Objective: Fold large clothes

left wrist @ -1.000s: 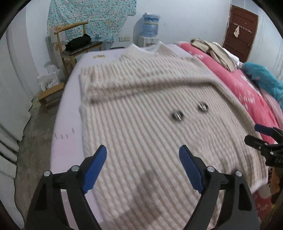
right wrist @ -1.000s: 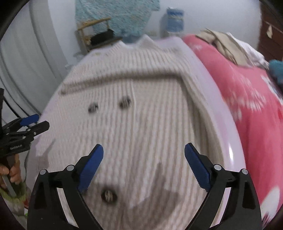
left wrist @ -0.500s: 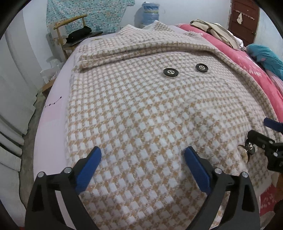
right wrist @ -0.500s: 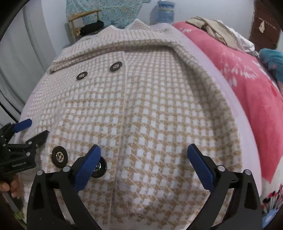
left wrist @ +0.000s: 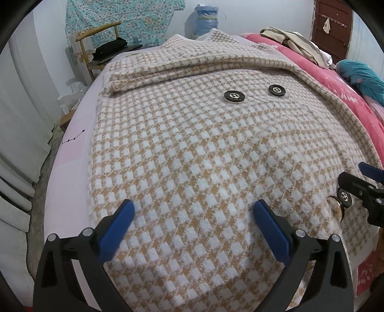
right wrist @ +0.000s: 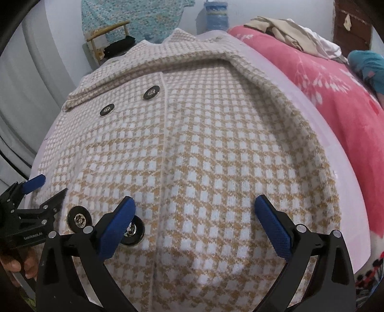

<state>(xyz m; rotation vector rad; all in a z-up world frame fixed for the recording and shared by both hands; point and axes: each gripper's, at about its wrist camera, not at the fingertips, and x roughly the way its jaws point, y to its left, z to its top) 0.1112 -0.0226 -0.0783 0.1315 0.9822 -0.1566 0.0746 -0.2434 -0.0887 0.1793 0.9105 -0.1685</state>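
Note:
A large beige-and-white houndstooth coat lies spread flat, front up, on a pale pink bed. It has black buttons near the chest and more buttons near the hem. My left gripper hovers just over the coat's lower left part, its jaws opening wide, with only flat fabric beneath them. My right gripper stands open over the lower right part, its left finger covering part of a button. Each gripper shows at the edge of the other's view: the right gripper, the left gripper.
A pink flowered blanket lies along the right of the coat, with a pile of beige clothes and a teal item on it. A wooden chair and a water bottle stand beyond the bed. The floor drops off at the left.
Both grippers have sunk closer to the coat and their jaws have spread a little wider. The coat has not shifted.

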